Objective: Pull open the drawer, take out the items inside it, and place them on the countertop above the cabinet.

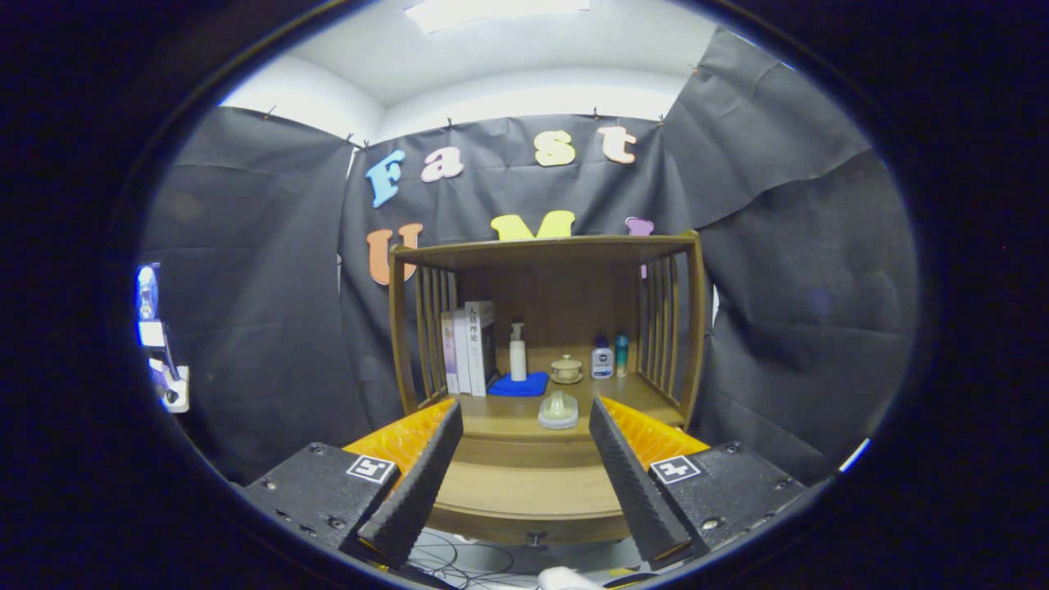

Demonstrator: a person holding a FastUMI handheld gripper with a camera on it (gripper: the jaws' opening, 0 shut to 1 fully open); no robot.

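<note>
A wooden cabinet (692, 328) with slatted sides stands straight ahead against the booth wall. Its drawer front (524, 492) looks shut, with a small dark knob (537, 538) low between my fingers. My gripper (524, 407) is open, held in front of the cabinet and touching nothing. On the countertop (500, 422) stand upright books (469, 348), a white pump bottle (517, 352) on a blue cloth (518, 385), a lidded tea cup (565, 369) and two small bottles (608, 358). A pale lidded dish (558, 410) sits near the counter's front edge. The inside of the drawer is hidden.
A shelf board (541, 246) roofs the counter space, leaving a low opening between the slatted sides. Cables (459, 561) lie on the floor under the cabinet. Some equipment (164, 360) stands off to the left by the wall.
</note>
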